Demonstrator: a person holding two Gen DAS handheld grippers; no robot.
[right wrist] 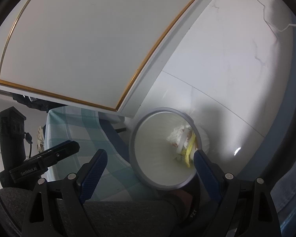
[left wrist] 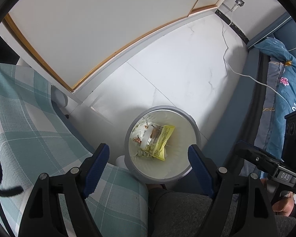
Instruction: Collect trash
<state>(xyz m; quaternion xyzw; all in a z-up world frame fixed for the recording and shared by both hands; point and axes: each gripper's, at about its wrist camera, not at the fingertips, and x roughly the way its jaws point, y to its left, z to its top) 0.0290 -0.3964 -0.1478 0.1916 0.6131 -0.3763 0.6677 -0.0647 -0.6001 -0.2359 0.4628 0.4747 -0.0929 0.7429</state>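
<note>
- Left gripper (left wrist: 149, 154), black frame with blue ribbed pads, points steeply down over the round grey waste bin with white liner (left wrist: 195, 132); jaws spread wide, nothing between them.
- Right gripper (right wrist: 149, 158), same build, tilts down toward that bin (right wrist: 134, 138); jaws also wide apart and empty.
- Trash sits at the bin's bottom: yellow printed snack wrapper (left wrist: 163, 138) lying against crumpled white paper (left wrist: 142, 128).
- Left view alone shows the right gripper's body at the frame's right edge, a hand (left wrist: 284, 205) beneath it, a white cable (left wrist: 227, 57) trailing across the white marble-pattern floor tiles (left wrist: 177, 69) to a wall socket, and blue floral bedding (left wrist: 282, 75).
- Right view alone shows the left gripper's body at the lower left, and only a sliver of the wrapper (right wrist: 189, 150) behind the bin wall.
- Both views show grey trouser fabric (left wrist: 187, 213) at the bottom edge.
- Green-and-white plaid cushion (left wrist: 29, 118) crowds the bin's left side, touching or nearly so; white cabinet door with gold trim (left wrist: 88, 29) stands behind; open floor lies beyond the bin's far rim.
</note>
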